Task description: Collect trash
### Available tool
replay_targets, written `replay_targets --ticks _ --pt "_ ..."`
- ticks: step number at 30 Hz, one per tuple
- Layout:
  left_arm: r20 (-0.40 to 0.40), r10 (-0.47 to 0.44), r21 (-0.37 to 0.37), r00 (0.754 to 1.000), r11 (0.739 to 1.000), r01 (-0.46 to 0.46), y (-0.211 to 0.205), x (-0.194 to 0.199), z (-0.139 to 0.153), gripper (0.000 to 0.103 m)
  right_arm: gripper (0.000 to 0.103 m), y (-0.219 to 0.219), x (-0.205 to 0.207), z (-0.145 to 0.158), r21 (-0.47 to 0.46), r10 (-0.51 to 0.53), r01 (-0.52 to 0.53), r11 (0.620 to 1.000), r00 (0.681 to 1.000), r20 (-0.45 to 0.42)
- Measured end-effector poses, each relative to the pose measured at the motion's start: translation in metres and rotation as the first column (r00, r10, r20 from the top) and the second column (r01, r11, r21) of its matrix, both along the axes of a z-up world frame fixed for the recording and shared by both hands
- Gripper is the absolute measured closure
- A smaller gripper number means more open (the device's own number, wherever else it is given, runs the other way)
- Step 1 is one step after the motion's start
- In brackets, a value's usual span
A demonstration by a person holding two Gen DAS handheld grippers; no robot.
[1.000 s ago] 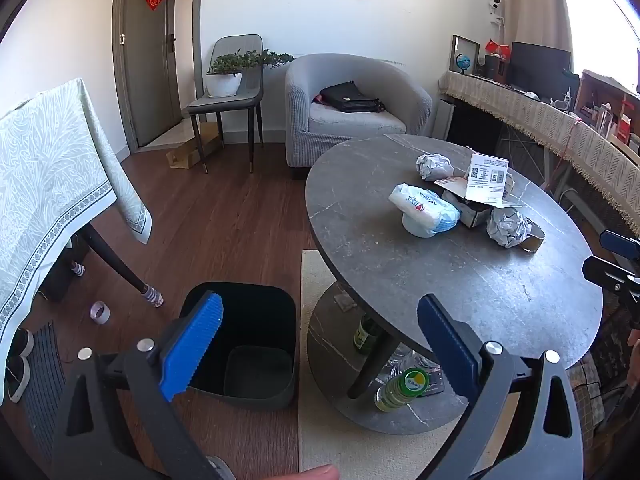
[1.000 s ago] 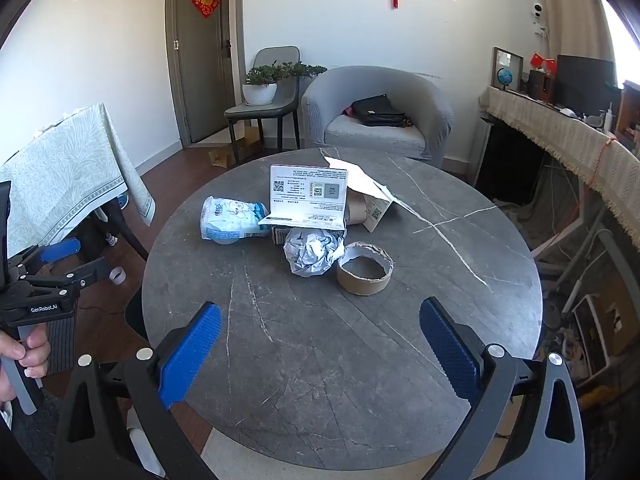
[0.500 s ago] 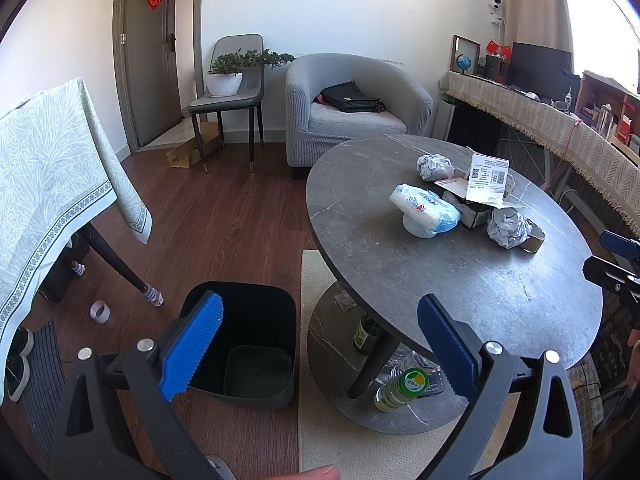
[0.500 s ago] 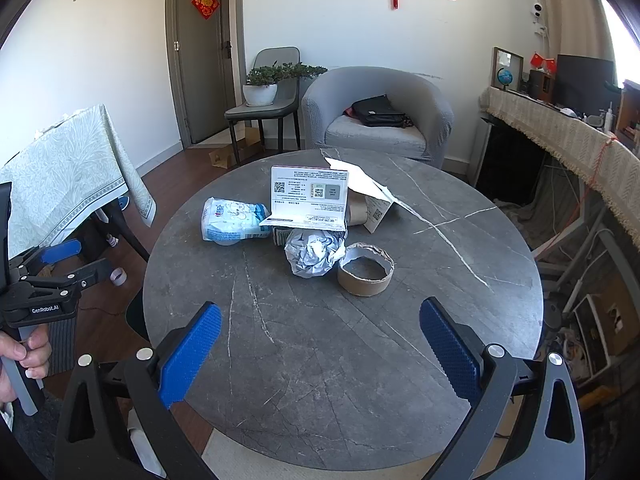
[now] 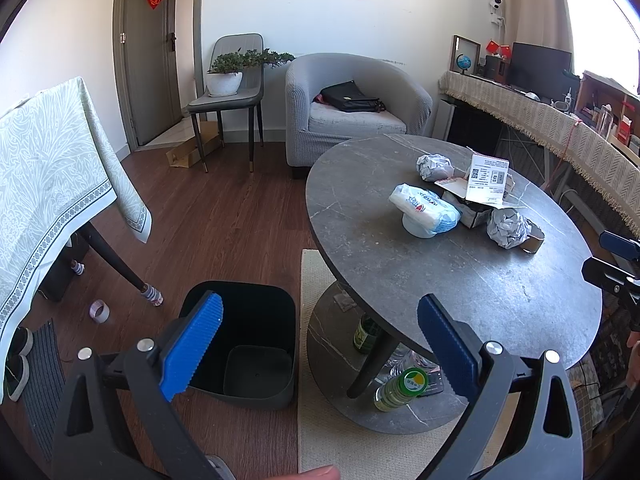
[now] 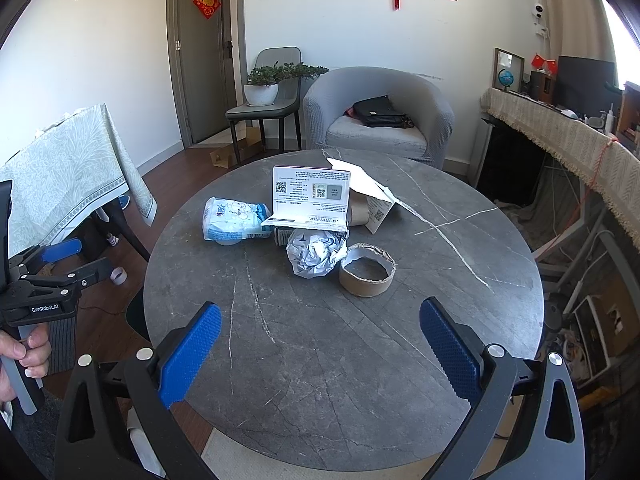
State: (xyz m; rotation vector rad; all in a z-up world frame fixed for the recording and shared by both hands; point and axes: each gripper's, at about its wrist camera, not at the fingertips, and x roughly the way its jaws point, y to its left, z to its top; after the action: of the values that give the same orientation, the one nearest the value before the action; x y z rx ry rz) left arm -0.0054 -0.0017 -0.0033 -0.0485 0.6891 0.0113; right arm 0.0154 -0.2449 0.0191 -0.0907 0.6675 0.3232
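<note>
"GenRoboLAI" on left claw (image 6: 60, 264)

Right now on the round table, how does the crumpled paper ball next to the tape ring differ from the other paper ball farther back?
The near paper ball touches the cardboard tape ring, while the far paper ball lies apart from it, beyond the open box. The near ball looks bigger, though it is also closer to the camera. The near ball shows in both views; the far ball shows only in the left view. Both are crumpled whitish paper on the table, untouched.
</note>
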Motion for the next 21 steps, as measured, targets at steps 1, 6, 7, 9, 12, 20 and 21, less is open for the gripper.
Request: replay_targets --ticks 1,6,7,9,12,20,21 --pt "0.0 0.0 0.0 1.0 1.0 0.0 0.0 -0.0007 -0.0001 0.003 0.003 -0.0001 0.0002 -0.0001 0.0 0.0 0.0 1.0 1.0 -0.001" --pt "-0.001 -0.001 0.002 1.0 1.0 0.001 -0.0021 0.0036 0.0009 0.003 0.003 -0.0001 0.0002 -0.0003 0.0 0.0 0.0 1.0 1.0 0.0" --pt "-0.001 -0.001 0.003 1.0 1.0 0.001 -0.0025 0.0032 0.0008 0.003 0.003 0.0014 -0.0009 0.0006 0.0 -0.001 0.001 1.0 1.0 0.0" --pt "-0.001 -0.001 0.002 1.0 1.0 0.001 -0.003 0.0023 0.0009 0.003 0.003 0.0014 -0.0007 0.0006 0.0 -0.001 0.001 1.0 1.0 0.001" --pt "-0.001 -0.001 0.002 1.0 1.0 0.001 -0.0039 0.0009 0.0008 0.003 0.003 0.0011 -0.0007 0.0006 0.001 -0.001 0.001 1.0 1.0 0.001" --pt "-0.005 0.0 -0.004 1.0 1.0 0.0 0.0016 0.0064 0.0024 0.003 0.003 0.0012 -0.0005 0.0005 0.0 -0.002 0.002 1.0 1.0 0.0" --pt "-0.005 -0.001 -0.002 1.0 1.0 0.001 0.001 0.0064 0.002 0.003 0.003 0.0011 -0.0004 0.0006 0.0 -0.002 0.002 1.0 1.0 0.0"
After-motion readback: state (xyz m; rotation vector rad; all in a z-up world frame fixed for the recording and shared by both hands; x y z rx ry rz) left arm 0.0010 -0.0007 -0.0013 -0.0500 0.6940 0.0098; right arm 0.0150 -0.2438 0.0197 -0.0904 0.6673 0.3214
